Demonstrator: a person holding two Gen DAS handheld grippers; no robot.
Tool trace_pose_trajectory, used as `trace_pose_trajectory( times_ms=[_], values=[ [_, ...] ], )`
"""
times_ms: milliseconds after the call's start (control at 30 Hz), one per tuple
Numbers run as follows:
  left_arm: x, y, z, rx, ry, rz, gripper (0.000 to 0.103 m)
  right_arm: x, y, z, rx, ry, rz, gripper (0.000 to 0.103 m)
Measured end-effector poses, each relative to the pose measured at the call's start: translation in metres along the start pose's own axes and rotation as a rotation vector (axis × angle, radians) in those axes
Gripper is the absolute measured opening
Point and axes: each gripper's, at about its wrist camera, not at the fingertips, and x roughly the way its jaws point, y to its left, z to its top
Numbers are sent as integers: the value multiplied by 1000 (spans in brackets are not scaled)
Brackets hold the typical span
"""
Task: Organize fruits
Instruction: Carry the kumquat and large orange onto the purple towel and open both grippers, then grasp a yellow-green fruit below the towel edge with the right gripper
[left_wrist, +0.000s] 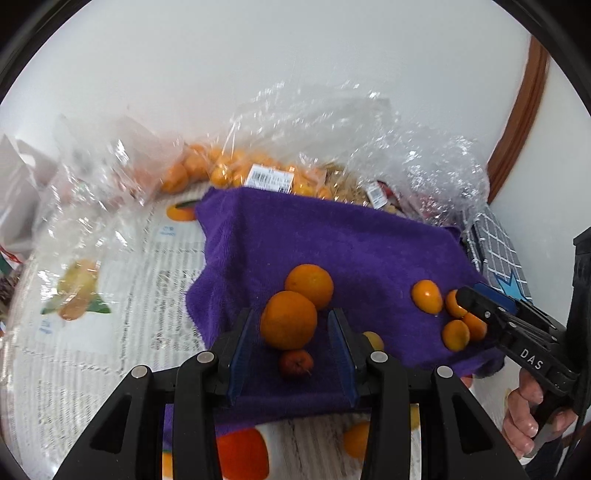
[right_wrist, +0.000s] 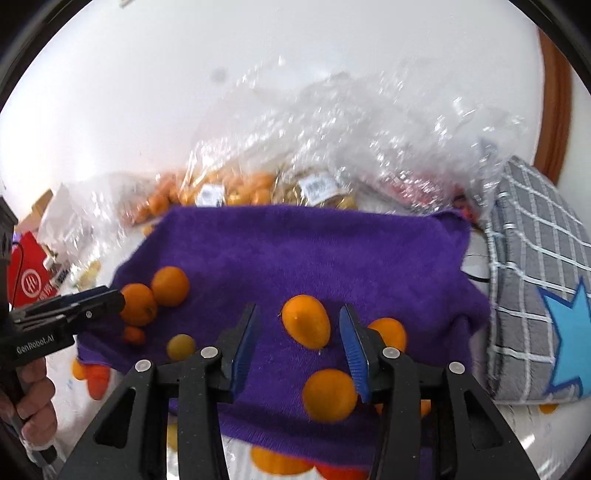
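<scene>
**Work surface: purple towel with loose fruit**

Purple towel (right_wrist: 295, 251) spread over newspaper (left_wrist: 110, 295) on a table. White wall behind; clear bags of fruit (left_wrist: 229, 170) along far edge; grey checked cloth (right_wrist: 535, 277) at right. Oranges (left_wrist: 290, 319) on towel, left; small oranges (right_wrist: 306, 325) right. Left gripper (left_wrist: 291, 354) part open around near orange, pads apart from it. Right gripper (right_wrist: 301, 350) part open, holding nothing.
</scene>
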Motion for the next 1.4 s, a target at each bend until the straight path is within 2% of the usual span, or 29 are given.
trace_pose_trajectory(
  times_ms=[100,167,267,433,567,667,833,967,1100,1300,1400],
  values=[
    [-20,-4,-5,45,-60,10,39,-21,3,-4,5,-17,-24,45],
    [-31,-6,-9,66,-94,16,39,-34,6,-7,-4,-24,-71,45],
    [-41,-9,-14,63,-96,7,39,-54,7,-14,-13,-59,-115,45],
    [-59,-13,-28,53,-106,-3,39,-86,1,-28,48,-91,-104,45],
    [-72,-16,-41,55,-107,-46,38,-109,-3,-39,85,-119,-156,45],
    [-82,-16,-52,54,-120,-62,38,-118,-4,-50,91,-107,-154,45],
    [-91,-6,-71,56,-112,-99,38,-118,4,-73,70,-71,-141,45],
    [-95,6,-80,62,-101,-69,38,-104,14,-90,91,34,-27,45],
    [-93,24,-85,53,-95,-50,38,-86,31,-99,69,65,14,37],
    [-66,50,-100,-10,-51,-63,38,-58,67,-107,-23,86,69,33],
    [-53,55,-102,-25,-16,-35,36,-46,77,-108,-56,95,62,33]
  ],
)
